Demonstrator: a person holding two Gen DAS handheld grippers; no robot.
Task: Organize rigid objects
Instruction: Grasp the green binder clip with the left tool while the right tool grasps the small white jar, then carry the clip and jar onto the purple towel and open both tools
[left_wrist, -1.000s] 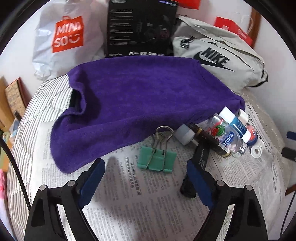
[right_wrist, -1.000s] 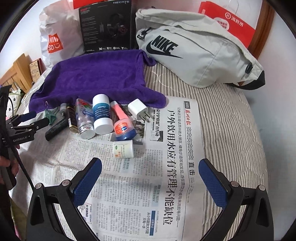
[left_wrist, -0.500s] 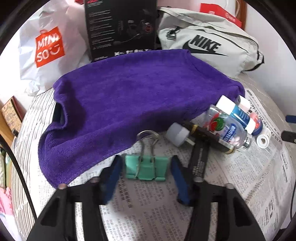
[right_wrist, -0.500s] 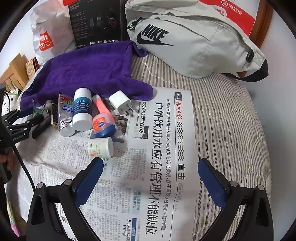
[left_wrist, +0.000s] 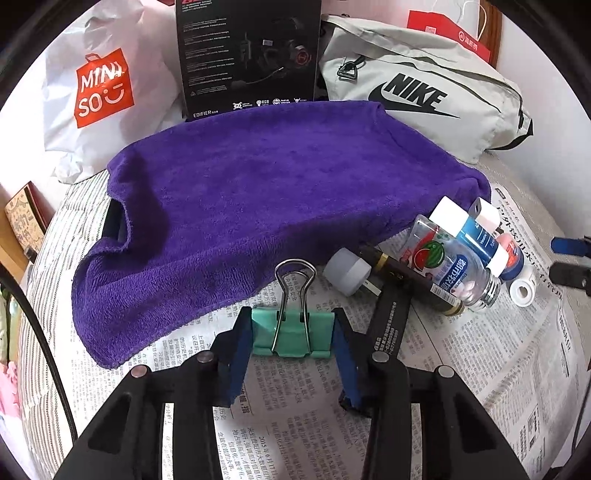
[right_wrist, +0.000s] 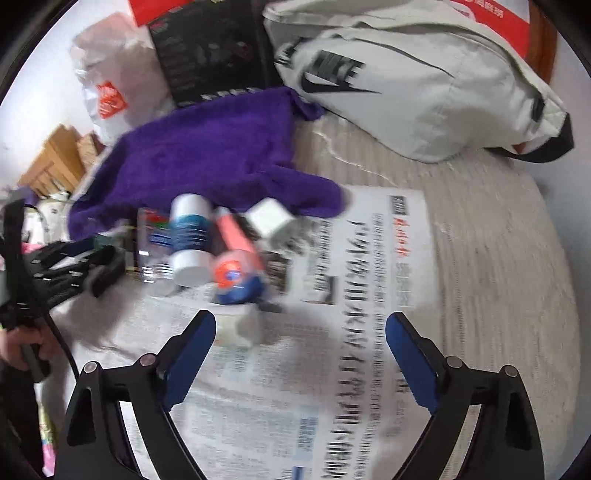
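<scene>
The green clip (left_wrist: 290, 332) lies on the newspaper (left_wrist: 303, 406), wire handles pointing to 12 o'clock toward the purple towel (left_wrist: 258, 206). The left tool (left_wrist: 291, 334) grasps it: one blue pad presses each end of the clip body, at 9 and 3 o'clock, so the clip sits squarely between the fingers.

At 2 o'clock from the clip lies a white plug (left_wrist: 347, 271), and beyond it a dark pen (left_wrist: 410, 280) and a black marker (left_wrist: 391, 317). Farther toward 2 o'clock a clear bottle (left_wrist: 454, 269), a blue-and-white bottle (left_wrist: 469, 229) and a small white jar (left_wrist: 522, 291) lie close together. Behind the towel at 12 o'clock stand a black box (left_wrist: 247, 55), a white Miniso bag (left_wrist: 99, 92) and a grey Nike bag (left_wrist: 417, 92).

The right tool (right_wrist: 301, 332) hovers over the newspaper with its jaws spread wide and holds nothing. Its view is blurred. Just ahead at 11 o'clock sits the white jar (right_wrist: 245, 328), close to the left finger; whether they touch I cannot tell. Past it lie an orange tube (right_wrist: 236, 251) and a white charger (right_wrist: 271, 218). The left tool shows at 9 o'clock in this view.
</scene>
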